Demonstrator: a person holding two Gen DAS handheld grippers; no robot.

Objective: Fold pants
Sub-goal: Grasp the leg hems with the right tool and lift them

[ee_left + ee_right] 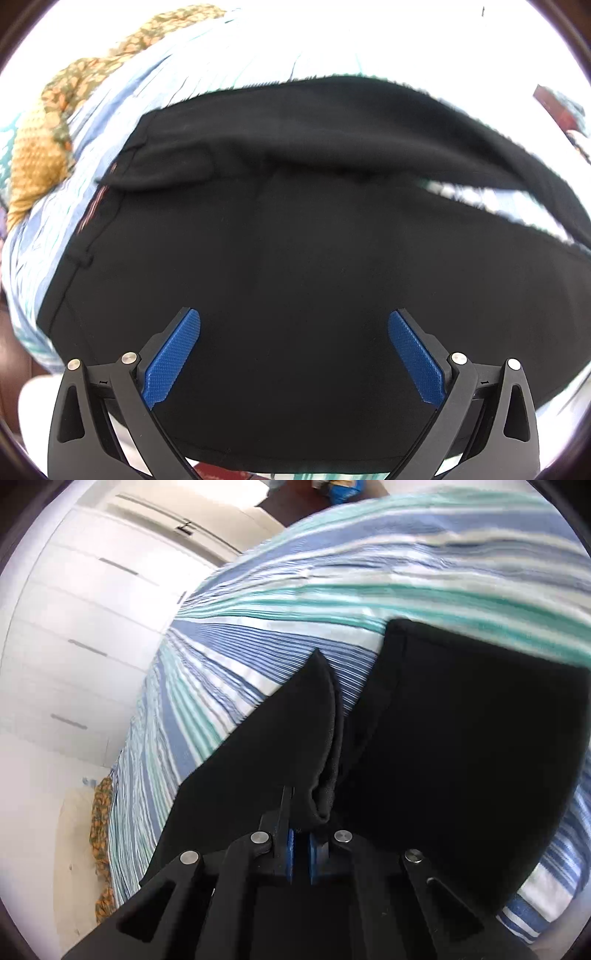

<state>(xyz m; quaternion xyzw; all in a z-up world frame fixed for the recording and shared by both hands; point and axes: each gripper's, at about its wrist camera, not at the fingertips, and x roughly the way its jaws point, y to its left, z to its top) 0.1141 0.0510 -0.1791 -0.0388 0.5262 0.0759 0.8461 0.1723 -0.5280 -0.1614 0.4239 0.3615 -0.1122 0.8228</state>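
Black pants [295, 229] lie spread on a striped blue, white and teal bed sheet [177, 81]. In the left wrist view the waistband and a pocket flap are at the left, and one leg runs off to the right. My left gripper [294, 321] is open, its blue pads [173, 354] spread wide just above the pants, holding nothing. In the right wrist view my right gripper [301, 843] is shut on a fold of the black pants [321, 738] and lifts it off the sheet [295, 590]. More of the pants lies to the right.
A yellow and green patterned cloth [40, 147] lies along the bed's far left edge; it also shows in the right wrist view [99, 819]. White wardrobe doors [74, 609] stand beyond the bed. A dark red object [561, 107] is at the right.
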